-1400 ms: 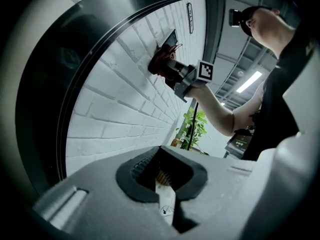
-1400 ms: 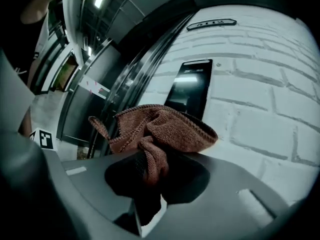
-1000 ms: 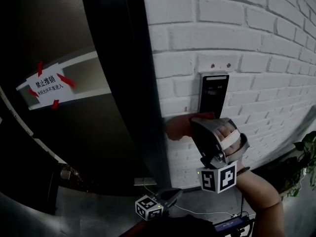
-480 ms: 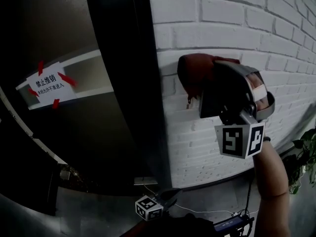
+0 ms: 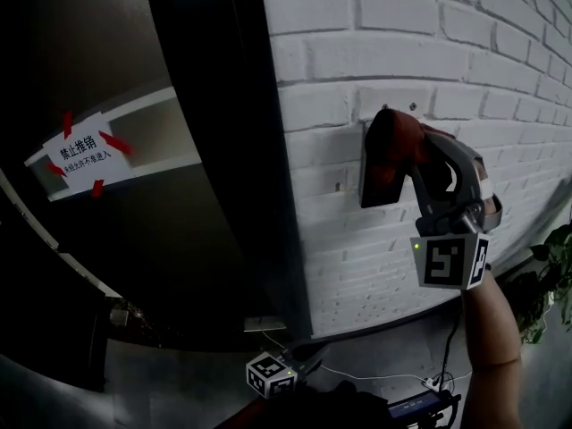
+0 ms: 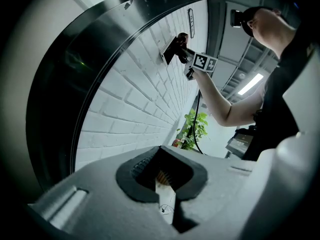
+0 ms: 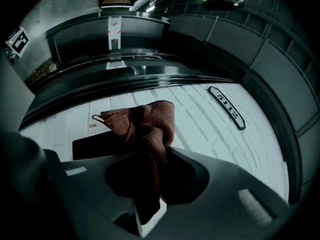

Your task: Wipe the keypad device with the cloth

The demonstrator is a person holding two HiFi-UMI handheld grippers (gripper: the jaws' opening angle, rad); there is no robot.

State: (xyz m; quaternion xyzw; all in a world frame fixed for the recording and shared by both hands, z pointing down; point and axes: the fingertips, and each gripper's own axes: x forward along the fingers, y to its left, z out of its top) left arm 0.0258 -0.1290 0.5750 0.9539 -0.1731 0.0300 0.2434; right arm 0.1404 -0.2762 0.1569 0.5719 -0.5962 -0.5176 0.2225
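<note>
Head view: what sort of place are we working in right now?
Probably a building entrance. A keypad device, partly under the cloth, is mounted on a white brick wall beside a dark door with a taped paper notice, and a leafy plant stands at the right edge.

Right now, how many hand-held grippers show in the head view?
2. The right hand-held gripper holds the cloth against the keypad device on the wall; the left hand-held gripper hangs low at the bottom edge.
</note>
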